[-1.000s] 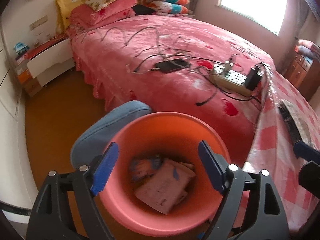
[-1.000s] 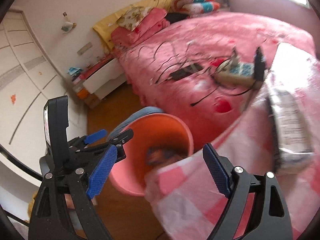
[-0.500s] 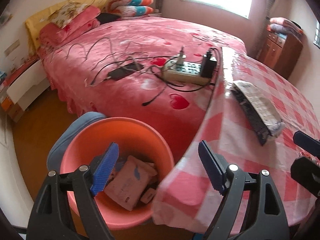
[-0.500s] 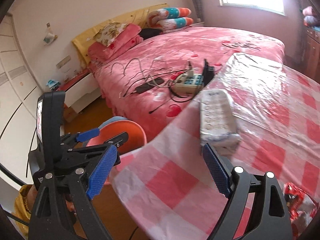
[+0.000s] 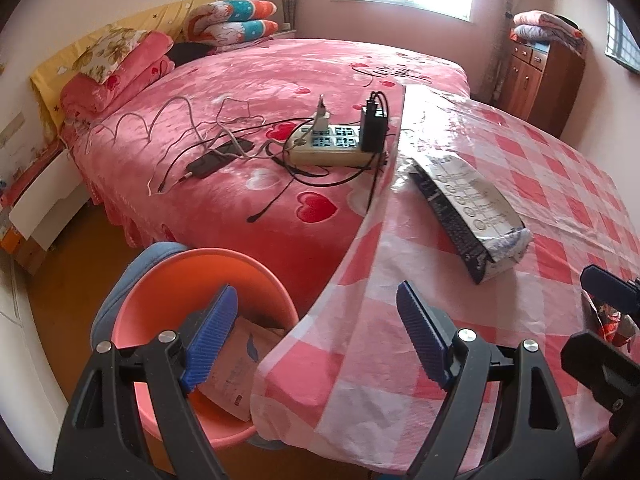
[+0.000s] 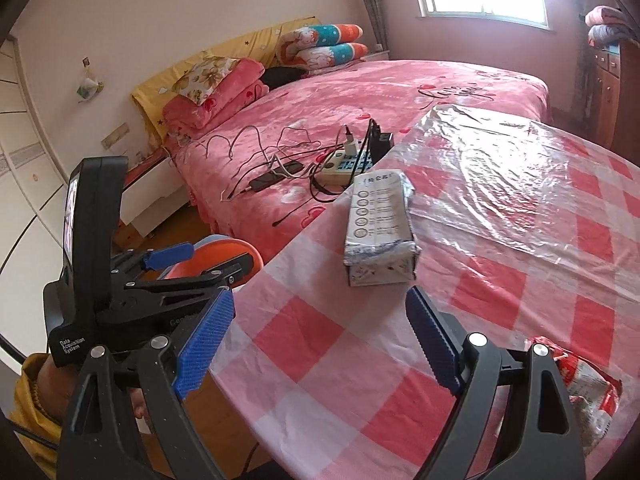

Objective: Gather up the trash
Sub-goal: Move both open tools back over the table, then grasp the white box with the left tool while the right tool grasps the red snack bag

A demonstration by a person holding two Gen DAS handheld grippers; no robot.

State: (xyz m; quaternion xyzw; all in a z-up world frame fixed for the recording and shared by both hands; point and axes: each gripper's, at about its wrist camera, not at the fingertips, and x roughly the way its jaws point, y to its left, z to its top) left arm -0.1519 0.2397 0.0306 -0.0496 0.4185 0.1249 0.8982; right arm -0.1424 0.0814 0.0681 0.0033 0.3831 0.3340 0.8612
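Over the table edge [image 5: 360,360], both grippers' jaws stand wide apart, apparently holding and touching nothing.

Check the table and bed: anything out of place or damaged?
Yes. A carton lies on its side on the table, near end crumpled. A red wrapper sits by the table's edge. A power strip with tangled cables rests on the bed.

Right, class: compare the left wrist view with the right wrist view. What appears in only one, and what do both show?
Only the left wrist view shows the trash inside the orange bin. Only the right wrist view shows the whole left tool with its screen, a yellow sleeve and the wall cabinets. Both show the crushed carton on the checked tablecloth, the power strip on the bed, and a red wrapper.
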